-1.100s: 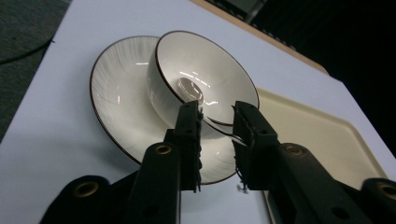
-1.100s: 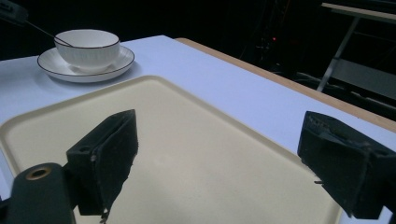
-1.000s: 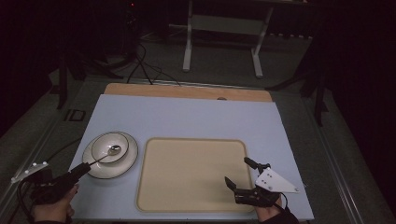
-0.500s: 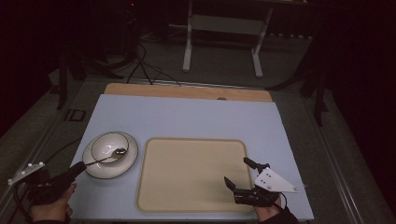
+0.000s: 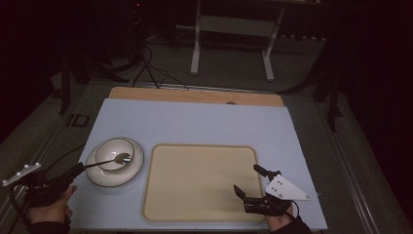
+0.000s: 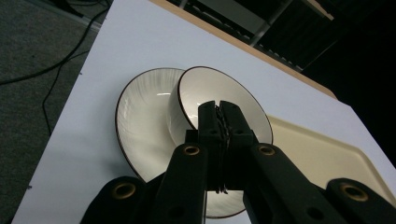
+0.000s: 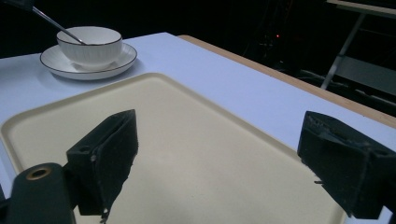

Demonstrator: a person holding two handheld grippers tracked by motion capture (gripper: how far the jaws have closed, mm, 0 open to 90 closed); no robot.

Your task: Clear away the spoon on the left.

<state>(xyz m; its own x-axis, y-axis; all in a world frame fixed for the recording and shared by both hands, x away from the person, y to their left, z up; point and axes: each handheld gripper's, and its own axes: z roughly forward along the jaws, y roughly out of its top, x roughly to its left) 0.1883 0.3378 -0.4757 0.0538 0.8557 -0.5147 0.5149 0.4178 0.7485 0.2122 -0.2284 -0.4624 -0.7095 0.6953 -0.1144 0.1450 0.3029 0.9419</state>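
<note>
White porcelain sits at the left of the table: a bowl (image 5: pixel 115 154) on its saucer (image 5: pixel 115 162), just beside the beige tray (image 5: pixel 199 181) on the pale blue table top (image 5: pixel 195 122). My left tongs (image 5: pixel 80 167) have just been closing and are now clenched on the handle of the spoon (image 5: pixel 108 161), whose head lies inside the bowl while the handle slants out over the rim towards my left hand (image 5: pixel 48 207). In the left gripper view my two black jaws are pressed together in front of the bowl. My right tongs (image 5: pixel 249 181) are released, the jaws standing wide apart with nothing between them, low over the near right corner of the tray, well apart from the bowl.
</note>
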